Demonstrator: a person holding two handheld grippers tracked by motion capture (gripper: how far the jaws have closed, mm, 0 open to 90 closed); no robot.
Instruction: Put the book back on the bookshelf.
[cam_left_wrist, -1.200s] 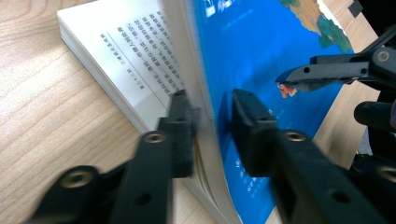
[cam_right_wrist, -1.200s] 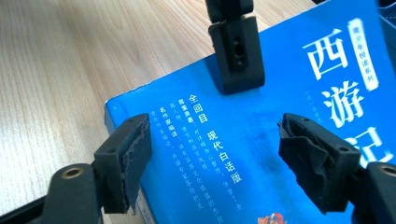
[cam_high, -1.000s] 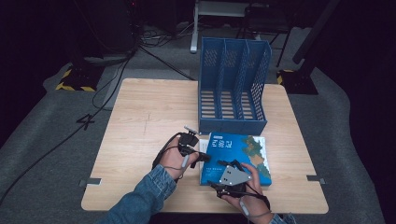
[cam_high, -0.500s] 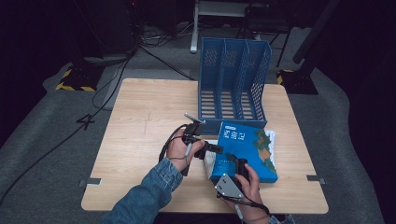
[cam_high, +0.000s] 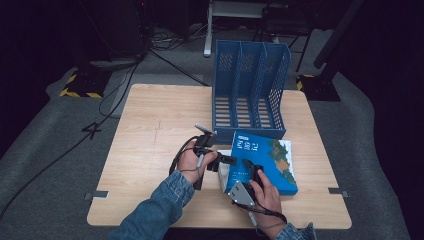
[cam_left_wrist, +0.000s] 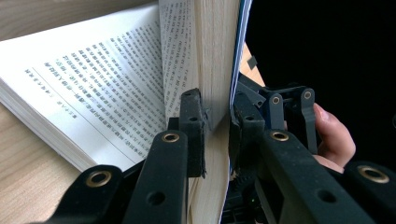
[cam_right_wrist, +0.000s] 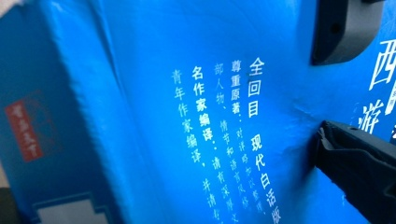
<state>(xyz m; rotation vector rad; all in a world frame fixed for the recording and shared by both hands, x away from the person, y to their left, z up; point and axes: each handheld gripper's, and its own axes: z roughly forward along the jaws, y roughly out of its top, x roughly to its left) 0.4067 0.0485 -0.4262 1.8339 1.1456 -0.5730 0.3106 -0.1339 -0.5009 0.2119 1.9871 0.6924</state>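
Note:
A thick blue book lies on the wooden table in front of the rack. My left gripper comes in from the book's left edge. In the left gripper view it is shut on the blue cover and a sheaf of pages, which stand raised over the open printed pages. My right gripper is at the near left corner of the cover; its jaws have just been opening and stand wide. In the right gripper view one fingertip rests against the blue cover.
A blue three-slot file rack stands upright at the back of the table, just behind the book. Bare tabletop stretches to the left. Cables run across the dark floor beyond the far left table edge.
The book's cover and top pages have lifted at the left edge and swung up to the right. My right gripper slid back toward the near left corner, and its jaws spread.

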